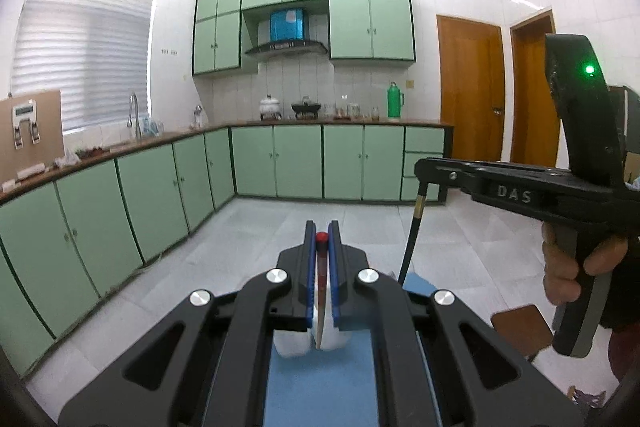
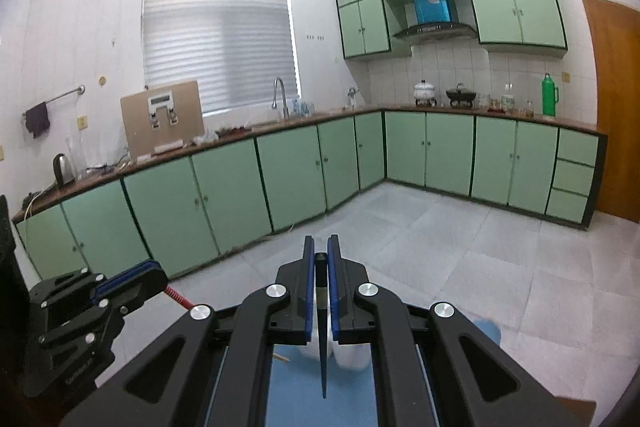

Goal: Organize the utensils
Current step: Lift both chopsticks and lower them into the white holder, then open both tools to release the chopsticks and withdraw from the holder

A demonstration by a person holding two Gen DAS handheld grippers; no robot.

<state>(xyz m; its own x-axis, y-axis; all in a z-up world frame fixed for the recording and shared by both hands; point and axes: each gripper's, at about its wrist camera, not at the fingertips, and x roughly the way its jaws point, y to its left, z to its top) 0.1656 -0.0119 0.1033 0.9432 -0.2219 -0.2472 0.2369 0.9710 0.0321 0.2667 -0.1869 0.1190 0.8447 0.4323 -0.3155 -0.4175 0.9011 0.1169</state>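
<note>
My left gripper (image 1: 322,233) is shut on a thin chopstick with a red end (image 1: 322,267), which hangs down between the blue pads. In the right wrist view the same left gripper (image 2: 156,273) shows at the lower left with the red chopstick (image 2: 179,298) slanting out of it. My right gripper (image 2: 321,247) is shut on a black chopstick (image 2: 322,339) whose point hangs downward. From the left wrist view, the right gripper (image 1: 422,169) sits higher at the right, with the black chopstick (image 1: 412,239) dangling from it. A white cup (image 1: 292,345) stands below on a blue mat (image 1: 320,387).
A person's hand (image 1: 568,267) holds the right gripper's handle. A brown wooden stool (image 1: 520,327) stands low at the right. Green kitchen cabinets (image 2: 224,195) and a tiled floor (image 2: 460,247) lie ahead, far off. White cups (image 2: 350,353) sit under the right gripper.
</note>
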